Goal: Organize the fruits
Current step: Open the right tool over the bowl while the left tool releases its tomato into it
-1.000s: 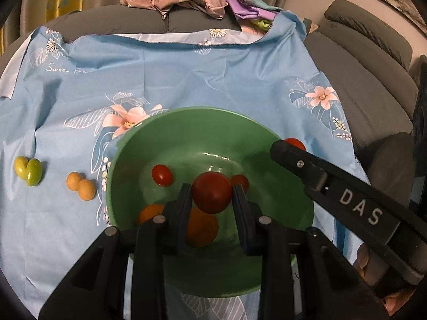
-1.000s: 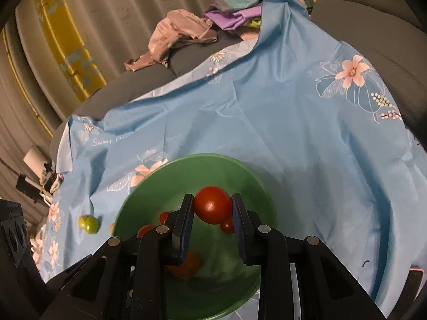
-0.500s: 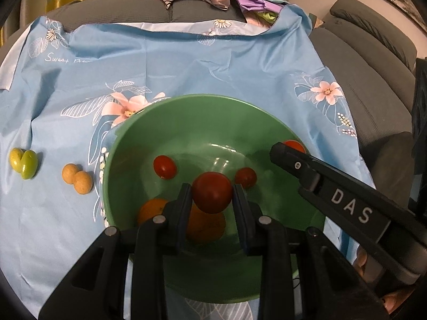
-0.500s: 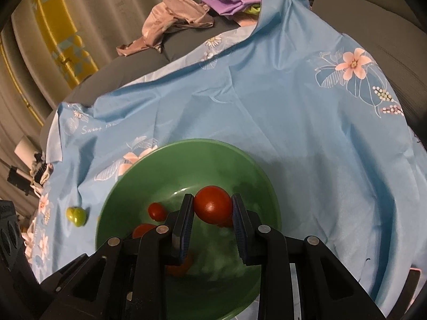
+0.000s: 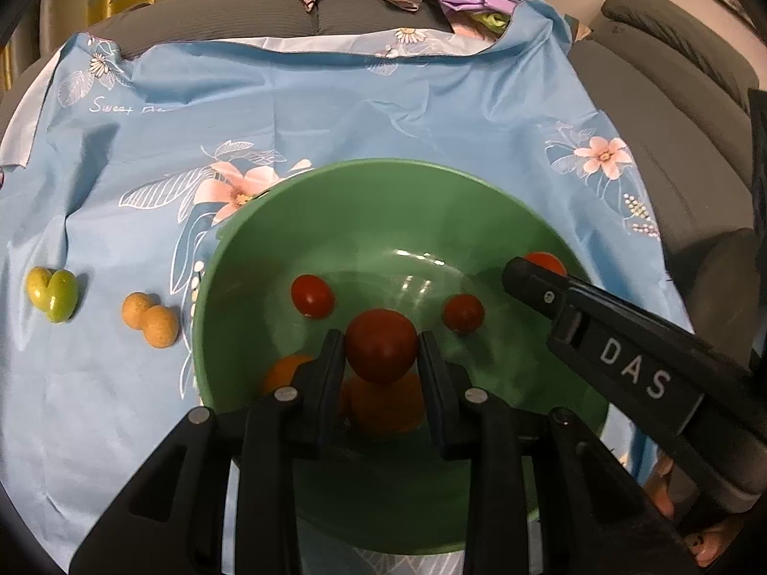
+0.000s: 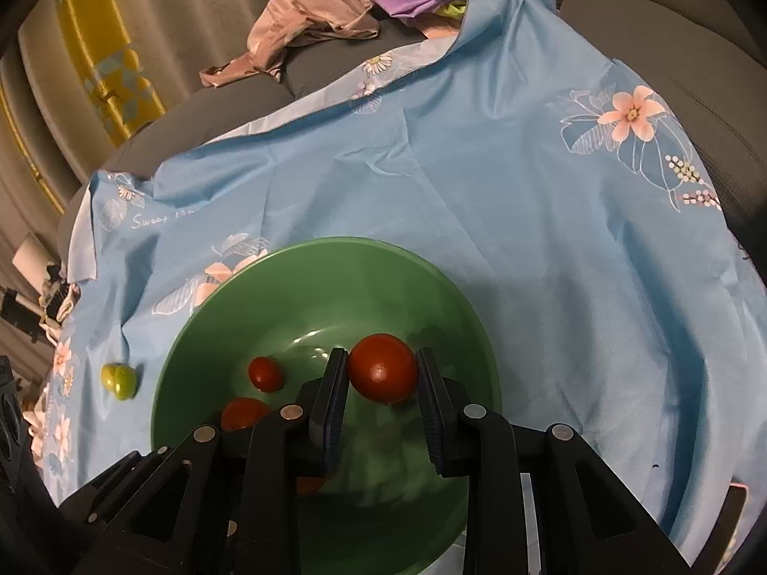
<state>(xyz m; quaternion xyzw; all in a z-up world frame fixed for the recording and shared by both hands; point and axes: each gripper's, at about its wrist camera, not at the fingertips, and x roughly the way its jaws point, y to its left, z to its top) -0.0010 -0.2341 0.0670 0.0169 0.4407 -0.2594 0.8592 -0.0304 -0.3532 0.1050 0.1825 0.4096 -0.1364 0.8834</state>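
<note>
1. Bowl [image 5: 479,191] — green, on the blue floral cloth [image 5: 335,96] that drapes a grey sofa. Inside: two small red tomatoes [image 5: 312,296] and orange fruits [image 5: 383,407] at the near side.
2. Left tongs [image 5: 382,352] — clamped on a red tomato [image 5: 381,352], held over the bowl's near middle, pointing steeply down.
3. Right tongs [image 6: 382,376] — likewise closed on a second red tomato [image 6: 382,374], over the bowl's right half; its finger also shows in the left view at the bowl's right rim.
4. Loose fruit — a green pair [image 5: 52,294] and a tan pair [image 5: 151,320] lie on the cloth left of the bowl, apart from it.
5. Step in hand, as judged — delivery of both red tomatoes into the bowl; neither is released.
6. Next move calls for: lowering each tongs nearer the bowl floor, then easing the jaws apart so each tomato drops a short way and does not bounce out. The green and tan pairs remain to be collected.
</note>
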